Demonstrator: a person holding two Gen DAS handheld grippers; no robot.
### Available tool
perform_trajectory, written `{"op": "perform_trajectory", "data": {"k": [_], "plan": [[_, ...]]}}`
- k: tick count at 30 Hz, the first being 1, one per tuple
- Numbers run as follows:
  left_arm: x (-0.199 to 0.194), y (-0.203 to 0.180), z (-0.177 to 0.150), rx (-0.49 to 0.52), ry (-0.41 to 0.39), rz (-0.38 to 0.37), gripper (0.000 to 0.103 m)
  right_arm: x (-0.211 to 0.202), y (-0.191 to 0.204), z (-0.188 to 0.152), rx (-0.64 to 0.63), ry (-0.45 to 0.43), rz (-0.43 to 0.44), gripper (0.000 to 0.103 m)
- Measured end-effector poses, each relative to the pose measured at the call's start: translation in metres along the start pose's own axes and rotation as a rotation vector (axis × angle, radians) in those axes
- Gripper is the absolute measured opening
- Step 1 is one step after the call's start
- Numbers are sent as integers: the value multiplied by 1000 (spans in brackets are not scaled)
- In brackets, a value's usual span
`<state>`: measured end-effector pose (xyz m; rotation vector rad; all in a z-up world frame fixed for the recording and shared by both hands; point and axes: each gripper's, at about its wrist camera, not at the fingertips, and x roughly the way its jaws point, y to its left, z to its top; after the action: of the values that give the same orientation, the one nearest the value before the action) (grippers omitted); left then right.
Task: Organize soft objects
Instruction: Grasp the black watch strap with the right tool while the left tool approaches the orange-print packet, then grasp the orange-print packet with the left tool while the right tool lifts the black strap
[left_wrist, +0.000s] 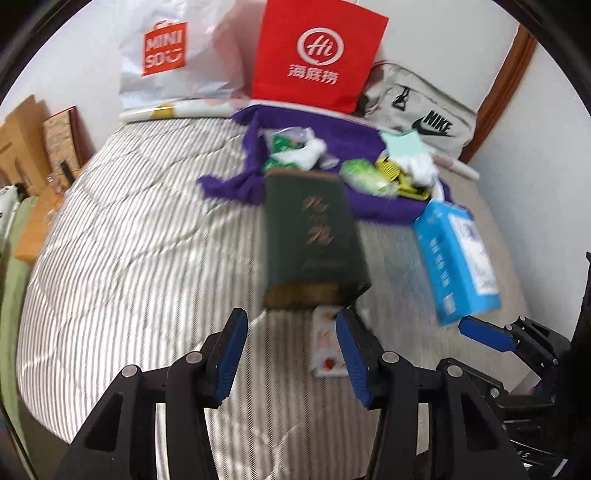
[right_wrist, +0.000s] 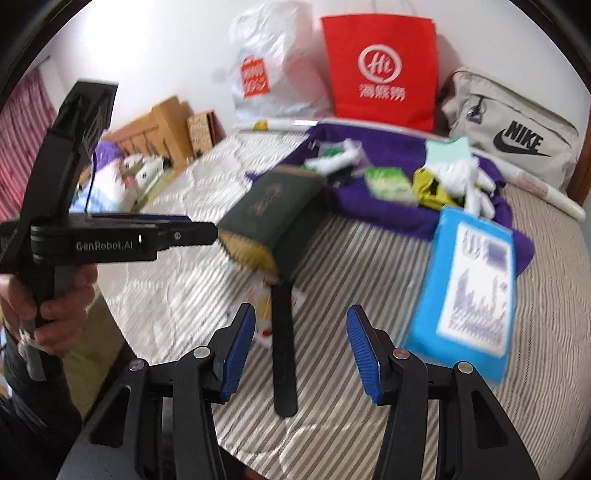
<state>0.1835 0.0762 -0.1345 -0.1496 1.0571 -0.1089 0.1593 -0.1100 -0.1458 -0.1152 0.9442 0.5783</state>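
Observation:
On the striped bed cover (left_wrist: 129, 240) lies a dark green box-like pouch (left_wrist: 314, 236) just beyond my left gripper (left_wrist: 293, 332), which stands open with only a small white packet (left_wrist: 327, 347) below its pads. A blue tissue pack (right_wrist: 472, 288) lies to the right of my right gripper (right_wrist: 303, 332), also open. Under that gripper a black strap (right_wrist: 284, 350) rests flat on the bed, not pinched. Farther back, a purple cloth (right_wrist: 388, 147) carries white gloves (right_wrist: 465, 177), a green packet (right_wrist: 391, 181) and other small soft items. The left gripper (right_wrist: 207, 230) shows side-on beside the pouch (right_wrist: 280, 210).
A red paper bag (left_wrist: 317, 55), a white Miniso bag (left_wrist: 166, 55) and a beige Nike bag (left_wrist: 424, 114) stand against the wall behind the bed. A wooden headboard (right_wrist: 162, 122) and soft toys (right_wrist: 140, 170) are at the left. A hand (right_wrist: 48, 295) holds the left gripper.

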Motion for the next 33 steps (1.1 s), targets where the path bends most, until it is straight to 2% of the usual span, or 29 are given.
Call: {"op": "perform_trajectory", "data": {"k": [2,4,9,13,19,20,25,30,33], "plan": [[2,6,-10,-7,9,10,48,9,8,-7,-32,13,2,37],[3,15,-19,-25,13,19,48,21,14,-15,-50,43,12,33],[9,35,-35,-101,30,6,48,50,17,-26,-51,104,24,32],[11,36,-40,-101,34,-8,48,64,17,-30,-58,128,-2,32],[16,36,-38,-102,43,-15,48,69,19,-29,-80,64,-31,28],[16,36,-39,-102,44,-16,48,70,21,-29,-94,51,-51,21],[18,35,-41,-103,54,-31,48,71,19,-26,-93,66,-42,21],[19,32,-42,-90,58,-33,48,70,16,-29,-87,29,-39,22],[21,27,-42,-82,68,-61,48,71,10,-28,-48,7,-12,21]]}}
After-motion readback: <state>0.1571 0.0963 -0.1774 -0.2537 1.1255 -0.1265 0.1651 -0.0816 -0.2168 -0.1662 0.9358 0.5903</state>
